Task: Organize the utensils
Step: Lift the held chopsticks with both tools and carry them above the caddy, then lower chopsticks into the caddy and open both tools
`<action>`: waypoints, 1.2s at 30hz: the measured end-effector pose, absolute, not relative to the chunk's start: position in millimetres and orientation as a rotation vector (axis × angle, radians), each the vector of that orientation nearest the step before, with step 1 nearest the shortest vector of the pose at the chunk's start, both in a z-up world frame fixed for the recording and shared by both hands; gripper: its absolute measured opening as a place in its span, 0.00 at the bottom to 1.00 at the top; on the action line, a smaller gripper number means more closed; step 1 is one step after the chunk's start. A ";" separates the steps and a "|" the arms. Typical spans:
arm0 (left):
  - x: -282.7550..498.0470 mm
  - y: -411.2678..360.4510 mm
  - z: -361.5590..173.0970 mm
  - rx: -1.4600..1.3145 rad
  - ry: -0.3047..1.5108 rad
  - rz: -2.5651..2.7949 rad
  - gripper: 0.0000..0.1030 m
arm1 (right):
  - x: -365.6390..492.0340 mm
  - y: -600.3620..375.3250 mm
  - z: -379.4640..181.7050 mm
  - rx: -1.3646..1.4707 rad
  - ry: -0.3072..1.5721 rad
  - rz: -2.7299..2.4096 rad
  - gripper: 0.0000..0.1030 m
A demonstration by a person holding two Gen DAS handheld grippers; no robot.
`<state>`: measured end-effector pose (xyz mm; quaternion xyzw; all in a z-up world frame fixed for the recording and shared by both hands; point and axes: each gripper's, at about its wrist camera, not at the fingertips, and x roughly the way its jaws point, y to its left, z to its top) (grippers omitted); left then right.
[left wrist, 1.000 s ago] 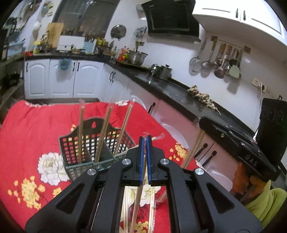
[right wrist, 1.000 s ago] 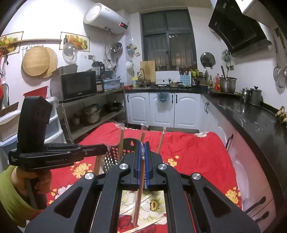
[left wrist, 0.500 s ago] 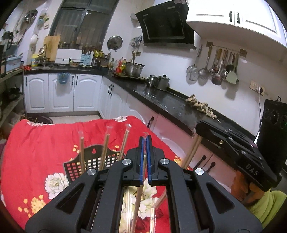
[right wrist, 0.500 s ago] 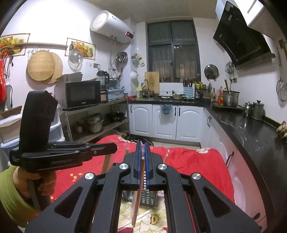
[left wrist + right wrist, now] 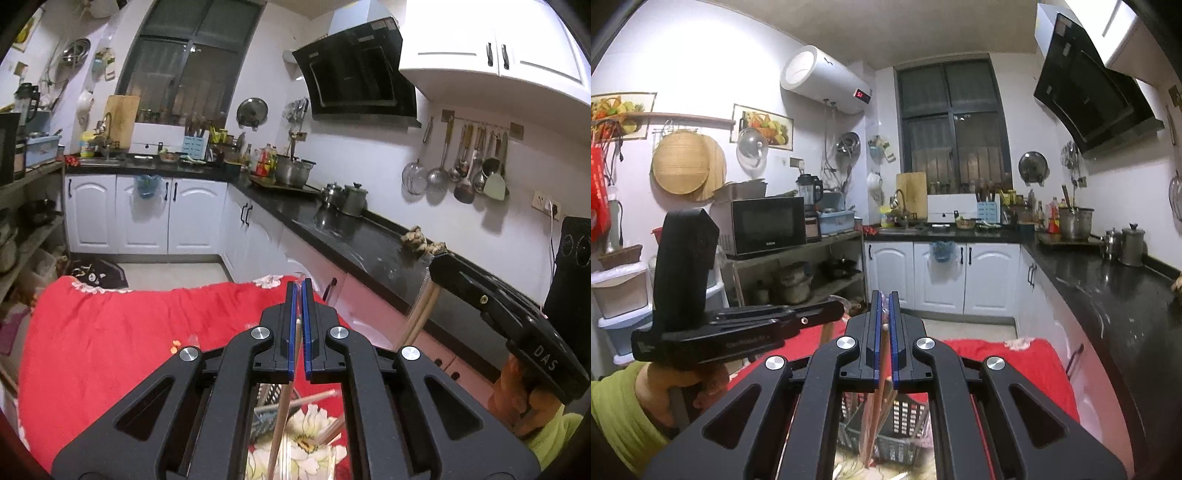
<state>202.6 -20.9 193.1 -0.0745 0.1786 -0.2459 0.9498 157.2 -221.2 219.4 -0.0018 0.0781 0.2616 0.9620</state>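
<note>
Left tool (image 5: pixel 298 295) is up above the red floral worktop (image 5: pixel 110 332), pointing slightly downward toward the kitchen cabinets, its blue pads pinched tight on a wrapped chopstick (image 5: pixel 282 402) that hangs down between the arms of the tool toward the cloth. Right tool (image 5: pixel 882 301) sits at much the same level beside it, aimed at the far window, blue pads clamped on its own wrapped chopstick (image 5: pixel 877 406), the stick dangling down over the black slotted utensil basket (image 5: pixel 908 435). That basket stands on the red cloth directly below the right tool, with more sticks leaning inside it. From the left camera, the right tool shows at the right edge, gripped by a hand (image 5: pixel 517 398) in a green sleeve, a chopstick slanting down from its tip. From the right camera, the left tool shows at the left, a hand (image 5: pixel 670 384) wrapped round its handle, held roughly level. Loose wrapped chopsticks (image 5: pixel 314 398) lie on the cloth under the left tool.
</note>
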 end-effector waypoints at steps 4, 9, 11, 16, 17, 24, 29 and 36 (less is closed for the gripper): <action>212.6 -16.1 200.6 -0.179 0.339 -0.491 0.01 | 168.4 -218.3 222.5 0.006 0.148 0.537 0.04; 224.6 -19.6 208.0 -0.183 0.297 -0.458 0.01 | 181.7 -218.7 221.4 0.033 0.148 0.534 0.04; 230.9 -22.5 207.7 -0.175 0.276 -0.425 0.01 | 186.6 -218.4 219.6 0.036 0.147 0.526 0.04; 246.4 -26.8 198.1 -0.169 0.248 -0.372 0.01 | 199.8 -217.6 212.5 0.040 0.150 0.505 0.04; 249.8 -25.7 195.8 -0.177 0.246 -0.366 0.01 | 201.3 -217.4 211.2 0.038 0.151 0.500 0.04; 261.5 -24.9 179.8 -0.186 0.197 -0.328 0.01 | 211.8 -216.8 193.0 0.041 0.148 0.456 0.04; 263.6 -32.5 165.1 -0.147 0.172 -0.314 0.01 | 219.5 -221.2 178.4 0.049 0.171 0.443 0.04; 270.7 -37.9 137.7 -0.124 0.199 -0.307 0.01 | 224.8 -222.5 161.9 0.051 0.172 0.405 0.04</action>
